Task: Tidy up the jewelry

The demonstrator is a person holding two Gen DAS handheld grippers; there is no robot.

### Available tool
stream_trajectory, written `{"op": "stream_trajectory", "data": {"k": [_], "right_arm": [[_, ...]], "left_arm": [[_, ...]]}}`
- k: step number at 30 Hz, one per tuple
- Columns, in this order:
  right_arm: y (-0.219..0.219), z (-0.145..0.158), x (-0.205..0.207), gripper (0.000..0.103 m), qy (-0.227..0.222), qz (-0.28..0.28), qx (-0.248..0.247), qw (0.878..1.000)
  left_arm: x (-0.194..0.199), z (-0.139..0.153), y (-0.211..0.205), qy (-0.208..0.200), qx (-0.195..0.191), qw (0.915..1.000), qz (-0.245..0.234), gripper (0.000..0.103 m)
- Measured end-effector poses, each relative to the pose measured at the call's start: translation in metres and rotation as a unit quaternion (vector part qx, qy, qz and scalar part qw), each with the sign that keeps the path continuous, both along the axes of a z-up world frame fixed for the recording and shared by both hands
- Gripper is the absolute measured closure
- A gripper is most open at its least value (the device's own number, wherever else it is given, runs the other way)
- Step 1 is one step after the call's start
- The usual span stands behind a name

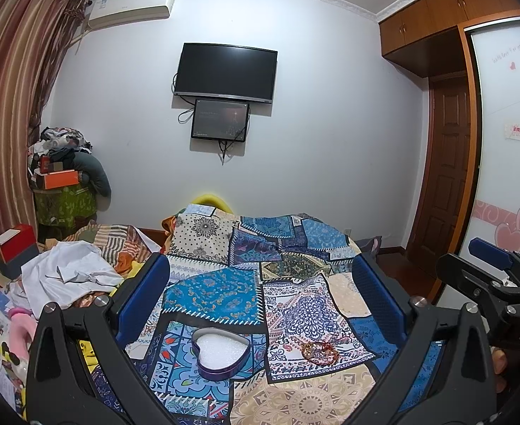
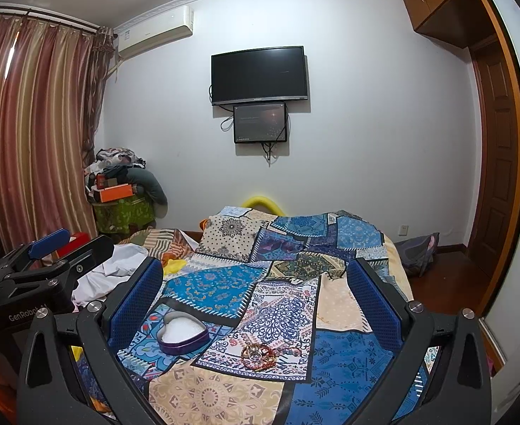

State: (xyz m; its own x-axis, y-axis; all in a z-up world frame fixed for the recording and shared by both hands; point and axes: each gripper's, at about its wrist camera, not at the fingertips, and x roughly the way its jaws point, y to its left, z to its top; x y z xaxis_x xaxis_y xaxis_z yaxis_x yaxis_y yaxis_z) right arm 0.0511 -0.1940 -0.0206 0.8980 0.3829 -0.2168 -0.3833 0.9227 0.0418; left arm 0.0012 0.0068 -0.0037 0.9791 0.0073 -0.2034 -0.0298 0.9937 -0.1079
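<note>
A heart-shaped purple tin with white padding inside lies open on the patchwork bedspread; it also shows in the right wrist view. A small heap of gold and red jewelry lies on the bedspread just right of the tin, also in the right wrist view. My left gripper is open and empty, held above and behind the tin. My right gripper is open and empty, above the jewelry. Each gripper shows at the edge of the other's view.
A crumpled white cloth and clutter lie on the bed's left side. A red box stands at far left. A wall TV, a wooden door and striped curtains surround the bed.
</note>
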Motion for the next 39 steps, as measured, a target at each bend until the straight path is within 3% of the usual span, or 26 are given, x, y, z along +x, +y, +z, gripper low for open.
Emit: {"op": "stream_trajectory", "data": {"k": [13, 23, 30, 37, 39], "right_arm": [[-0.006, -0.013, 0.021, 0.000, 0.025, -0.002, -0.004, 1.000], [-0.019, -0.049, 0.061, 0.000, 0.080, -0.032, -0.035, 0.996], [-0.033, -0.084, 0.092, 0.000, 0.145, -0.051, -0.062, 0.986], [-0.038, -0.111, 0.115, 0.000, 0.193, -0.044, -0.086, 0.976], [-0.039, -0.117, 0.118, 0.000, 0.202, -0.038, -0.090, 0.974]], "left_arm": [[0.021, -0.008, -0.003, 0.022, -0.002, 0.9997, -0.002, 0.000], [0.065, -0.036, -0.006, 0.086, 0.001, 0.9962, -0.016, 0.000], [0.107, -0.075, -0.014, 0.158, 0.004, 0.9872, -0.020, 0.000], [0.140, -0.117, -0.034, 0.227, 0.027, 0.9722, -0.052, 0.000], [0.146, -0.128, -0.038, 0.243, 0.031, 0.9678, -0.058, 0.007]]}}
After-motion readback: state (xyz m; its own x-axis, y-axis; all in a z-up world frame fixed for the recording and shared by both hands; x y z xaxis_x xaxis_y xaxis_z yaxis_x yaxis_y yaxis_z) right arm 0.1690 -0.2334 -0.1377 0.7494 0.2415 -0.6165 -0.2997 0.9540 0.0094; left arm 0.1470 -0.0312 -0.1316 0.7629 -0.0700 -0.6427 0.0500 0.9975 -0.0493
